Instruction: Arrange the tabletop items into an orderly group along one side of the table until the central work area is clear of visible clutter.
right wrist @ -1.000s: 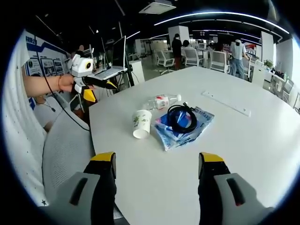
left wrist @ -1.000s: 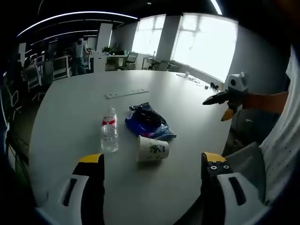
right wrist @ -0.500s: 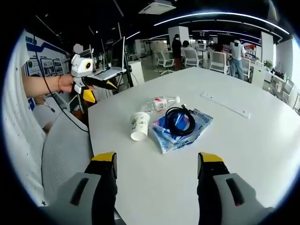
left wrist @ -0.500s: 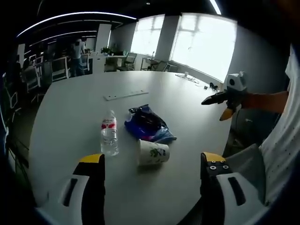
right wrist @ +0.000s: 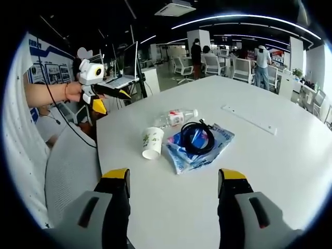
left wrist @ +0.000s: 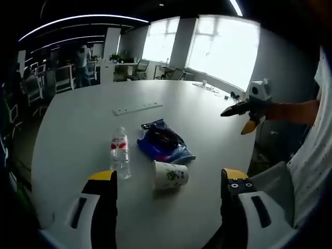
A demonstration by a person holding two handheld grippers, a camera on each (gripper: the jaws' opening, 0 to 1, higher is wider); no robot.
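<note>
While both sets of fingers gape, paper cup (right wrist: 152,143) beside blue bag (right wrist: 199,145), water bottle (right wrist: 175,116).

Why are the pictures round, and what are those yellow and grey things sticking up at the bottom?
A person holds a grabbing tool in each hand, and a little fisheye camera rides on each one, which makes the pictures round. The yellow-tipped grey prongs are the tongs: the left tongs in the left gripper view, the right tongs in the right gripper view. Both are open and hold nothing. On the big white round table lie a clear plastic water bottle with a red label, a white paper cup tipped on its side, a blue plastic bag with a coiled black cable on it, and a long flat white strip.
</note>
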